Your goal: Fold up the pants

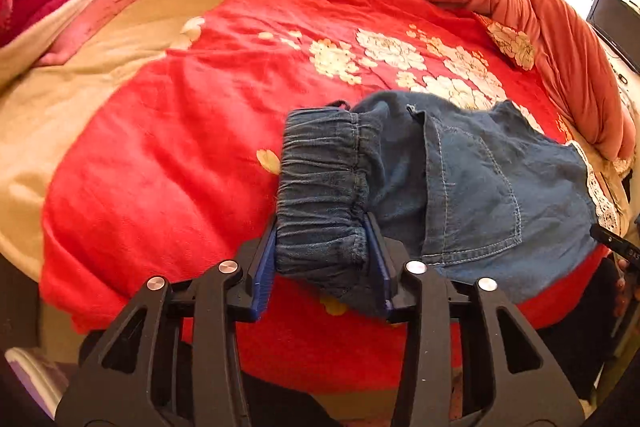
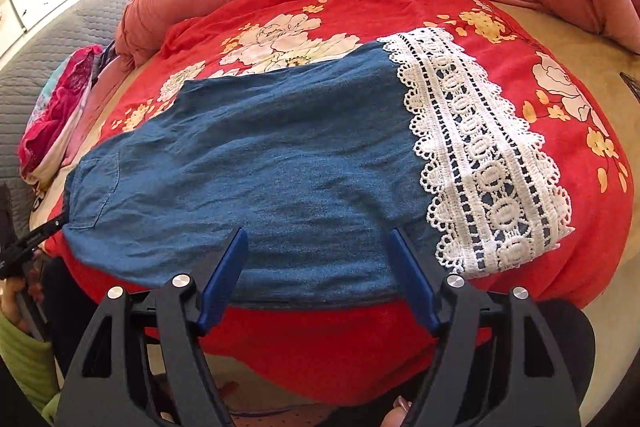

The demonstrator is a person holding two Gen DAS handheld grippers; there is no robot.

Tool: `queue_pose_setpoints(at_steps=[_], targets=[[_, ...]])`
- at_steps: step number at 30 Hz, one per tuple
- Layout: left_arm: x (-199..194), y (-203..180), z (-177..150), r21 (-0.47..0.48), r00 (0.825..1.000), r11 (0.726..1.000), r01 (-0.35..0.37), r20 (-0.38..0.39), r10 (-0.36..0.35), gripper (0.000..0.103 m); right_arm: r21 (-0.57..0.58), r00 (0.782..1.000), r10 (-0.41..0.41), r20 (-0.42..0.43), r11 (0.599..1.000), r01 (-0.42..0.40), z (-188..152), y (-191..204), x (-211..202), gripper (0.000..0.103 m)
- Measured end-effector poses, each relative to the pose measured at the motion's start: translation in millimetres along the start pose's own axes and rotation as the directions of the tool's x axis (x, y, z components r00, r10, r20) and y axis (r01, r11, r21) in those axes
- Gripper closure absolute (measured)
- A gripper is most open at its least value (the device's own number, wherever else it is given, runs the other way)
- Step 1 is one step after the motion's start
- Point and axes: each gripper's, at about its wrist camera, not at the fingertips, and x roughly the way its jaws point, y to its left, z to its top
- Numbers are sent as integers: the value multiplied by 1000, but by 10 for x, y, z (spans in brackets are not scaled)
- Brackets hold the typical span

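We see blue pants point(image 2: 280, 163) lying on the red blanket point(image 2: 360, 339). Our left gripper point(image 1: 322, 247) pinches the bunched waistband point(image 1: 320, 187). Our right gripper point(image 2: 316, 283) is spread wide over the leg, near the white lace point(image 2: 484, 155), holding nothing. We find no writing to read.

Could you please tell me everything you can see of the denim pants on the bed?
The pants are blue denim-like cloth, soft and wrinkled, lying flat across a red floral blanket. They have a gathered elastic waistband, a stitched patch pocket and a wide white lace trim at the leg hem. The left tongs are closed on the bunched waistband; the right tongs stand open over the near edge of the leg.
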Motion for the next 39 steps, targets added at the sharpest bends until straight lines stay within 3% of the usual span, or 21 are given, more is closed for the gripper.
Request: queue_pose_setpoints(at_steps=[4,7,12,17,21,28,33,38,39], targets=[[-301,65,66,-13,999,1000,-8,51,9,54,14,1000,28,14,1000,-28,7,-25,-64,32],[-645,-27,178,26,987,998,-54,152,49,47,29,993,56,100,998,-59,55,-98,-301,32],[-694,-373,499,97,979,993,67,186,-84,43,66,981,31,192,997,-45,321,-345,-562,32],[-239,-922,902,186,968,958,219,83,-238,43,69,982,-20,187,998,8,763,-652,-533,32],[214,-1307,1144,237,956,928,288,-17,-292,43,86,990,1,141,996,-13,1098,-894,-267,32],[1029,-1653,1323,310,963,914,261,-150,-224,43,87,998,59,19,994,-60,1480,-1151,404,33],[1379,-1633,1375,308,950,907,289,-211,-231,43,112,992,115,-54,988,-109,1516,-1264,738,33],[1676,-1647,1334,255,906,886,387,-287,-313,44,93,982,184,-39,979,-180,1457,-1257,746,59],[1684,-1659,1321,254,901,882,398,-290,-323,51,88,981,193,-35,978,-189,1441,-1248,744,65]])
